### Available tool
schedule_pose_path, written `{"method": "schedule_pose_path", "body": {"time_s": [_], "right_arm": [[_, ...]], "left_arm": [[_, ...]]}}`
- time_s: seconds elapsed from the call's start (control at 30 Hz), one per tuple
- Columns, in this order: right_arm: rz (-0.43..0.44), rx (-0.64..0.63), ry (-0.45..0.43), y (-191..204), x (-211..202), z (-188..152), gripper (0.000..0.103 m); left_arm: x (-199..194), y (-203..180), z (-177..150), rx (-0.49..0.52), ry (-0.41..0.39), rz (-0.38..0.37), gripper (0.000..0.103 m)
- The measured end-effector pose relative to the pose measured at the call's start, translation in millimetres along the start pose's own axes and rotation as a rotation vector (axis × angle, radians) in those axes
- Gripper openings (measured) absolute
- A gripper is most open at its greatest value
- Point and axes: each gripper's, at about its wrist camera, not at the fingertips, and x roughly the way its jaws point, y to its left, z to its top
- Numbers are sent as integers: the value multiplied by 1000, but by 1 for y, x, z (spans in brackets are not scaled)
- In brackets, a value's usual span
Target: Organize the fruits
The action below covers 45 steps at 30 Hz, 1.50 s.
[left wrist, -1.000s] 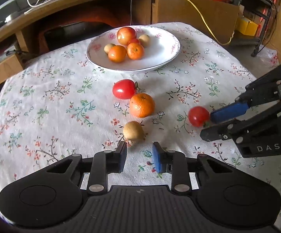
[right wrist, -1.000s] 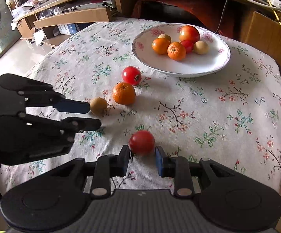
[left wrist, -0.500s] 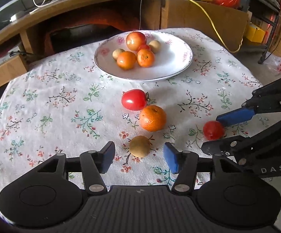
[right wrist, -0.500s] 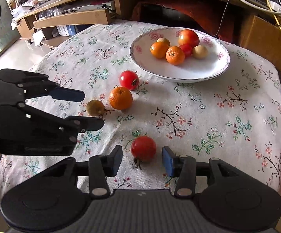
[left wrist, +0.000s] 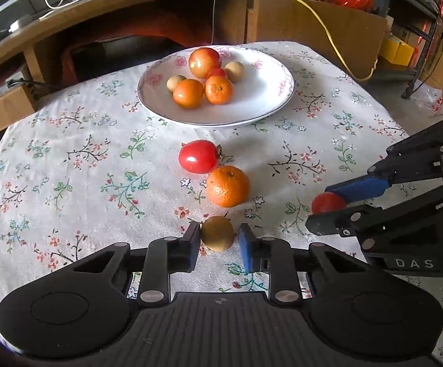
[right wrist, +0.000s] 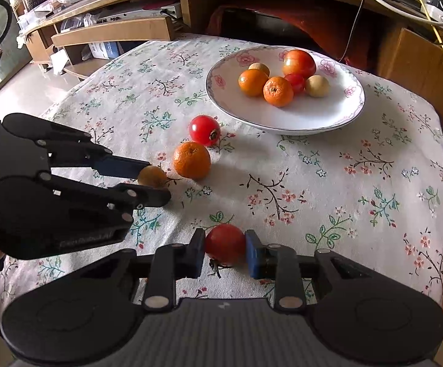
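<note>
On the flowered tablecloth, a small brown fruit sits between the pads of my left gripper, whose jaws are closing onto it. A small red tomato is pinched between the pads of my right gripper, its jaws closing tight. Both fruits rest on the cloth. Just beyond the brown fruit lie an orange and a larger red tomato. The white flowered plate farther back holds several fruits.
The round table drops off at its edges on all sides. A wooden desk with cables curves behind the plate, and a yellow cable hangs at the back right. Low wooden shelves stand beyond the table's left side.
Both grippers opened wide and then closed again. The left one came forward around the brown fruit; the right one now grips the small tomato that lay between its fingers.
</note>
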Motion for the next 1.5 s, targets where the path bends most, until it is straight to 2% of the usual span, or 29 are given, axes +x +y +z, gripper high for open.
{"method": "schedule_pose_path", "body": {"time_s": [0.33, 0.5, 0.63, 0.8, 1.03, 1.23, 1.5], "right_arm": [[-2, 32, -49, -7, -11, 6, 28], [-5, 45, -56, -10, -13, 8, 28], [-5, 44, -57, -10, -13, 8, 28], [-6, 43, -60, -9, -14, 8, 28], [-15, 47, -80, -11, -18, 11, 28], [-22, 52, -102, -14, -20, 17, 28], [-57, 74, -155, -33, -14, 52, 28]], "left_arm": [[-4, 1, 6, -4, -8, -13, 32], [2, 0, 0, 7, 26, -12, 37], [5, 1, 3, -1, 14, -7, 37], [3, -4, 0, 22, 18, -4, 31], [-3, -3, 3, 16, 8, -1, 30], [-12, 2, 20, -13, -44, -17, 30], [-1, 6, 62, -50, -110, -6, 30]]}}
